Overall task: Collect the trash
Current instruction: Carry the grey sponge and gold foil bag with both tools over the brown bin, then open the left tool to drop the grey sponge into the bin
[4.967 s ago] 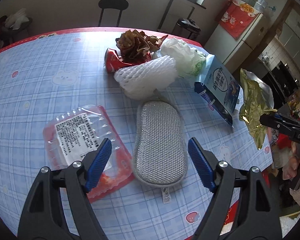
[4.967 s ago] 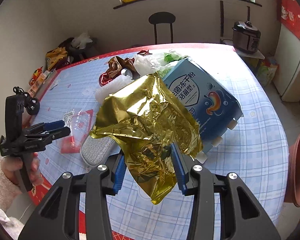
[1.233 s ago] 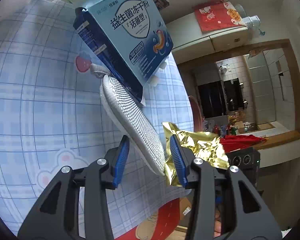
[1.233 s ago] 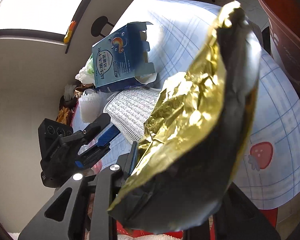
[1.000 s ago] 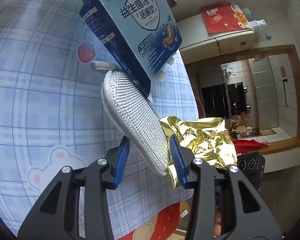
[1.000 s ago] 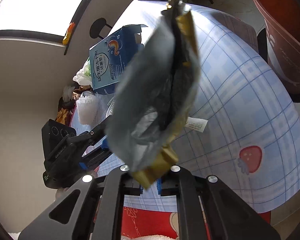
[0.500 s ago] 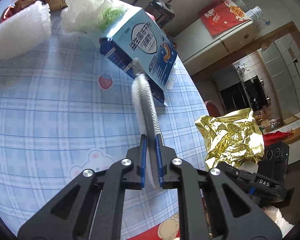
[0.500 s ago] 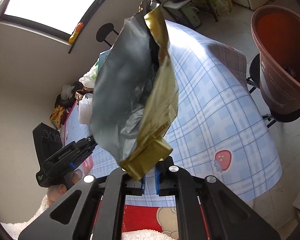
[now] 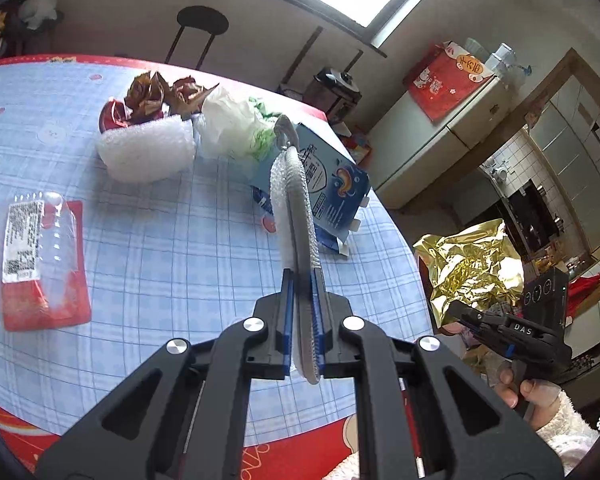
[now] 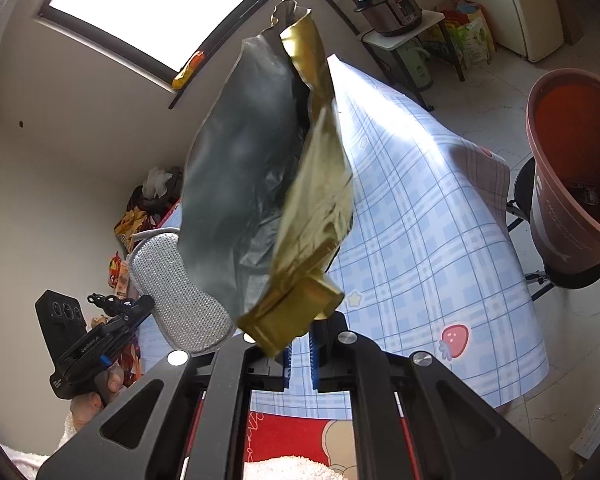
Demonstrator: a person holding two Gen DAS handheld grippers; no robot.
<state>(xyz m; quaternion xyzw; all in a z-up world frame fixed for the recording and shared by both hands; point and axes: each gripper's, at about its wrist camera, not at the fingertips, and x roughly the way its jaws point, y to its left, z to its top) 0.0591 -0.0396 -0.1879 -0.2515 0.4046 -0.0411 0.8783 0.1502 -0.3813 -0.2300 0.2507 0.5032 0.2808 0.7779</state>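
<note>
My left gripper (image 9: 300,292) is shut on a grey mesh pad (image 9: 296,208), held on edge above the table; the pad also shows in the right wrist view (image 10: 180,292). My right gripper (image 10: 300,340) is shut on a crumpled gold foil bag (image 10: 284,184), lifted off the table; the bag also shows in the left wrist view (image 9: 472,268), past the table's right edge. A brown bin (image 10: 572,160) stands on the floor to the right of the table.
On the blue checked tablecloth (image 9: 160,248) lie a blue carton (image 9: 332,184), a white plastic bag (image 9: 236,124), white foam netting (image 9: 148,148), brown wrappers (image 9: 156,92) and a clear red-backed tray (image 9: 40,256). A stool (image 9: 202,24) stands behind.
Both grippers have lifted their loads higher off the table. The pad now stands on edge in the left gripper, and the bin has come closer in the right wrist view.
</note>
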